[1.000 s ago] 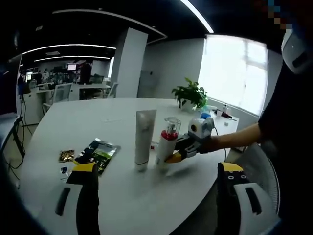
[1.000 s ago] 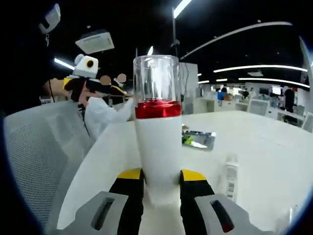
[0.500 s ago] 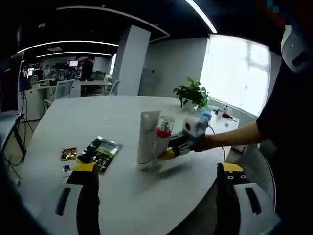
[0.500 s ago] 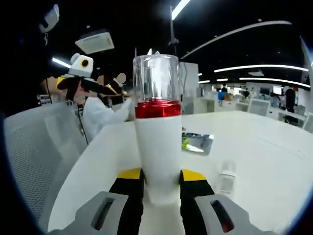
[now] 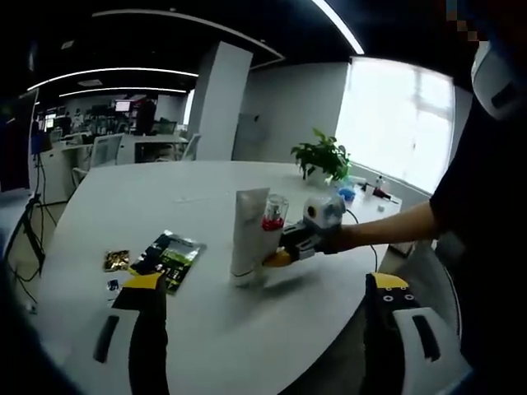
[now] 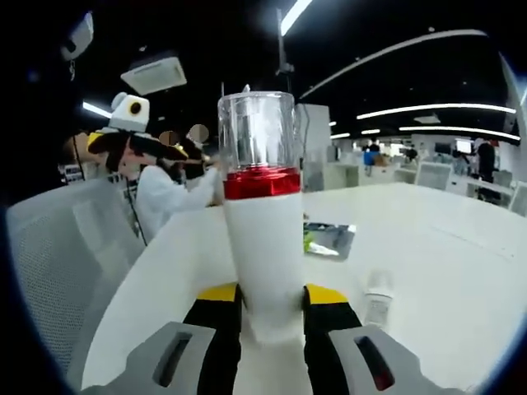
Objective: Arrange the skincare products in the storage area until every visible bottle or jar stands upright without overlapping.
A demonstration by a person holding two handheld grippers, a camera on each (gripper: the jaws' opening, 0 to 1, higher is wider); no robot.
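Right gripper clamped on a bottle, left gripper held back with jaws apart.

The right gripper (image 6: 263,300) has both yellow-tipped jaws pressed against the base of an upright bottle (image 6: 262,222); in the left gripper view it (image 5: 284,251) reaches in from the right on an outstretched forearm (image 5: 387,230). The left gripper (image 5: 263,288) hovers with jaws wide apart, holding nothing.

bottle (image 6: 263,247) base behind tongs
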